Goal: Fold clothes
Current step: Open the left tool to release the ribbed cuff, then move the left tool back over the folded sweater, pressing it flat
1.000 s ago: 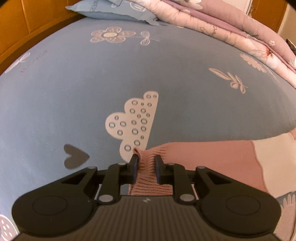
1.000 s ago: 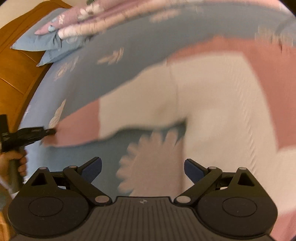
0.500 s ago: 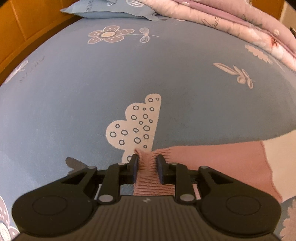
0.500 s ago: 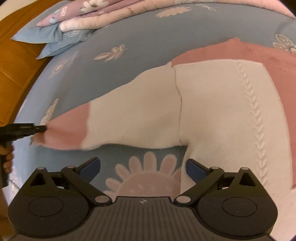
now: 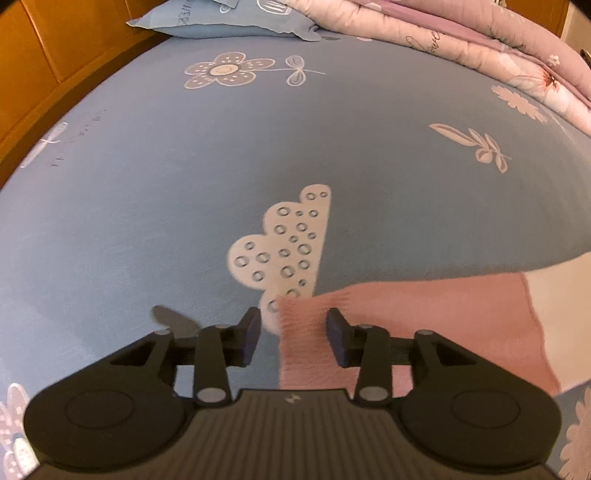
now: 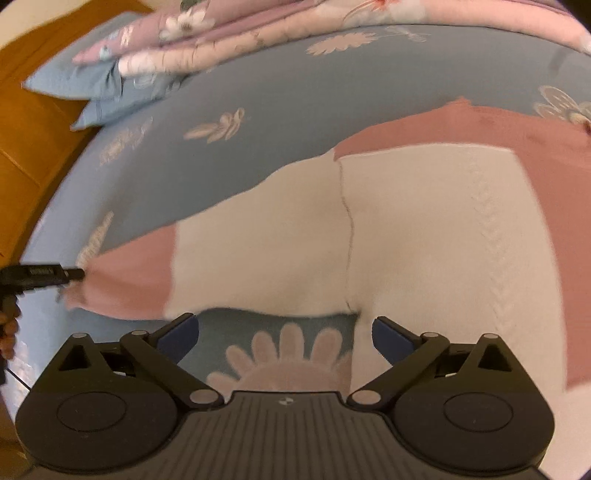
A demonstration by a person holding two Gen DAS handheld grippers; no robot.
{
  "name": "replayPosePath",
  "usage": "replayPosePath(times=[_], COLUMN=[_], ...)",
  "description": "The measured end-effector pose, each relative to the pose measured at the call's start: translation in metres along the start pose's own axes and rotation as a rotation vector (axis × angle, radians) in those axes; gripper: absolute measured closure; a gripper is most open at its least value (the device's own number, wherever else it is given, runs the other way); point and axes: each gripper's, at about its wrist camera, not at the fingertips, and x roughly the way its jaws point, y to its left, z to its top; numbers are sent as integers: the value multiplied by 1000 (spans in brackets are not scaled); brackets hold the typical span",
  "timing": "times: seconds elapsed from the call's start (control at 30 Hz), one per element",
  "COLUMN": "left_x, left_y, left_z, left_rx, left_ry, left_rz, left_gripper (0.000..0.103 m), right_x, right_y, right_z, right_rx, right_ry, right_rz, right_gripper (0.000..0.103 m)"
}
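Fingers of the left gripper [image 5: 293, 334] have just been opening and now stand apart on either side of the pink ribbed cuff [image 5: 306, 332], which lies between them with a gap showing at the left pad, while the right gripper [image 6: 284, 334] hangs wide open and empty above a flower print near the armpit. One pink-and-cream sweater [image 6: 424, 236] lies spread flat on the blue bed sheet [image 5: 184, 177], its sleeve stretched sideways. Beyond it sit one blue pillow [image 5: 229, 18] and one folded pink quilt [image 5: 461, 40].
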Motion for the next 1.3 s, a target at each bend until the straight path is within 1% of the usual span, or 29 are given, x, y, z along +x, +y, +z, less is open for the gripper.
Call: replayPosePath(times=[0.07, 0.13, 0.17, 0.2, 0.23, 0.27, 0.3, 0.37, 0.43, 0.5, 0.53, 0.57, 0.6, 0.63, 0.67, 0.73, 0.77, 0.8, 0.83, 0.87, 0.9, 0.97, 1.03, 1.1, 1.17, 1.2, 1.27, 1.3], left_x=[-11, -23, -30, -36, -41, -44, -46, -45, -39, -32, -29, -27, -23, -19, -15, -13, -14, -15, -15, -15, -14, -12, -15, -25, -31, -32, -28, -25], left_y=[-1, -5, -8, -15, -23, -37, -50, -88, -130, -171, -191, -204, -214, -225, -230, -230, -226, -221, -215, -208, -200, -185, -178, -177, -188, -197, -220, -230], left_z=[-3, -4, -5, -5, -4, -3, -3, -2, -2, -6, -11, -16, -20, -25, -30, -40, -45, -48, -48, -48, -45, -36, -28, -22, -19, -20, -25, -29], left_rx=[15, 26, 27, 26, 35, 52, 70, 106, 160, 244, 300, 346, 407, 468, 520, 618, 667, 698, 700, 701, 688, 635, 562, 462, 415, 423, 476, 508], left_ry=[-15, -43, -58, -76, -83, -86, -87, -89, -89, -92, -101, -108, -109, -110, -106, -131, -153, -160, -155, -150, -136, -100, -76, -97, -123, -134, -130, -128], left_rz=[22, 38, 45, 17, -29, -96, -153, -287, -414, -496, -518, -521, -509, -496, -467, -438, -420, -409, -401, -392, -380, -371, -357, -430, -531, -548, -576, -575], left_gripper=[59, 59, 59, 58, 57, 57, 57, 56, 56, 55, 55, 55, 55, 55, 55, 53, 49, 44, 40, 34, 33, 33, 41, 39, 38, 38, 38, 38], right_x=[-2, 10, 8, 4, 0, -4, -7, -12, -16, -18, -21, -23, -26, -28, -31, -32, -33, -34, -35, -36, -37, -41, -44, -44, -42, -40, -38, -38], right_y=[-2, -5, -2, 0, 2, 2, 2, -2, -4, -7, -9, -12, -14, -17, -19, -25, -27, -30, -32, -34, -35, -36, -36, -34, -32, -30, -27, -26], right_z=[-11, -23, -28, -30, -31, -33, -34, -39, -44, -45, -46, -47, -48, -49, -51, -52, -53, -54, -55, -55, -56, -55, -54, -53, -53, -54, -55, -56], right_rx=[16, 47, 31, 24, 16, 31, 45, 70, 81, 88, 95, 101, 106, 112, 118, 133, 142, 152, 162, 172, 177, 175, 168, 160, 156, 156, 157, 155], right_ry=[35, 119, 111, 100, 90, 91, 91, 100, 103, 114, 108, 104, 100, 96, 86, 89, 88, 86, 88, 91, 86, 84, 75, 70, 73, 76, 87, 89], right_rz=[13, 42, 12, 25, 39, 53, 50, 63, 50, 47, 39, 39, 38, 38, 33, 34, 29, 27, 28, 29, 27, 31, 31, 33, 34, 35, 40, 42], right_gripper=[1, 0, 0, 0, 1, 1, 1, 1, 1, 1, 1, 1, 1, 1, 1, 1, 1, 1, 1, 1, 1, 1, 1, 1, 1, 1, 1, 1])
